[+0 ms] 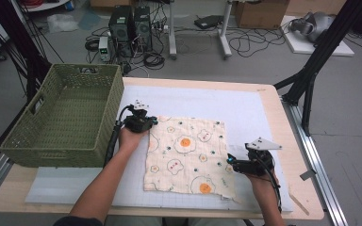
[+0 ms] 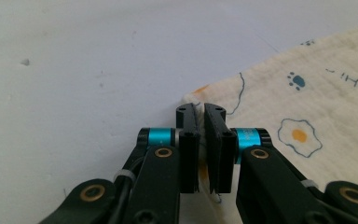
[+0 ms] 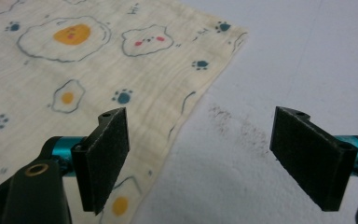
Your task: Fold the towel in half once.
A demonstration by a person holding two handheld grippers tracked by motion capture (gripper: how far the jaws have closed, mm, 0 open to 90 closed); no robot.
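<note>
A cream cloth (image 1: 187, 153) printed with fried eggs and paw marks lies flat on the white mat. My left gripper (image 1: 147, 123) sits at the cloth's far left corner. In the left gripper view its jaws are shut on that corner of the cloth (image 2: 279, 102), a thin fold of fabric pinched between the pads (image 2: 189, 140). My right gripper (image 1: 231, 161) rests at the cloth's right edge, near the front. Its jaws stand wide open (image 3: 198, 156), the left pad over the cloth (image 3: 98, 79) edge, the right pad over bare mat.
A green woven basket (image 1: 26, 141) stands on the table's left side, close to the left hand. The white mat (image 1: 245, 103) stretches bare behind the cloth. The table's wooden edge (image 1: 292, 141) runs along the right.
</note>
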